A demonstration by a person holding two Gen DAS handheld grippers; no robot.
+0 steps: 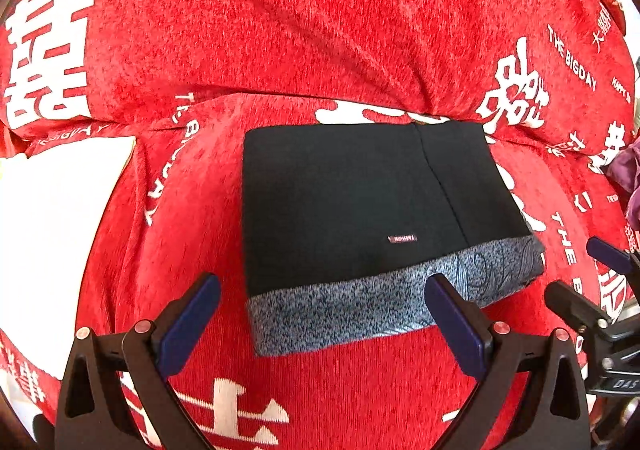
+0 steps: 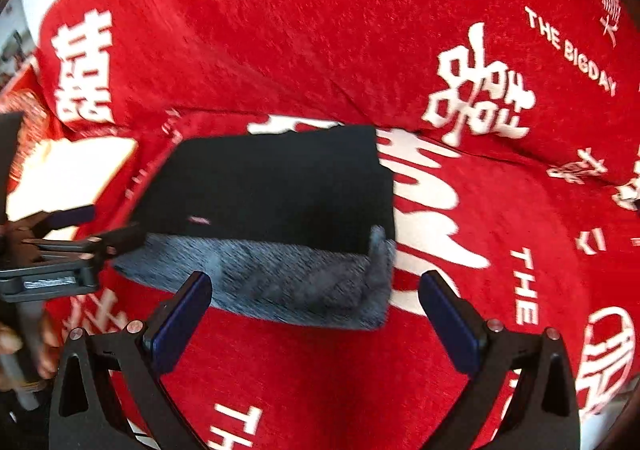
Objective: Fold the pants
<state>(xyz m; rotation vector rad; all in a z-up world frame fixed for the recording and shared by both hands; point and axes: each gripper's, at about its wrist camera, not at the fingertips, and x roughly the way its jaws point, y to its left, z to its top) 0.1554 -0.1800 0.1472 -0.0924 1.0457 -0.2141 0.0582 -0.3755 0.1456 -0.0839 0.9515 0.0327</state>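
The folded pants (image 1: 372, 218) lie just past both claws, longer left to right. The left claw (image 1: 324, 290) and right claw (image 2: 316, 286) are wide, holding nothing.

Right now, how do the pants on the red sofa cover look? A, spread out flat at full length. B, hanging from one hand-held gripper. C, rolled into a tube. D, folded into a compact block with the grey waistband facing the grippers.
D: the pants lie as a squared block on the red sofa cover, grey waistband nearest, with both hand-held grippers open and touching nothing.
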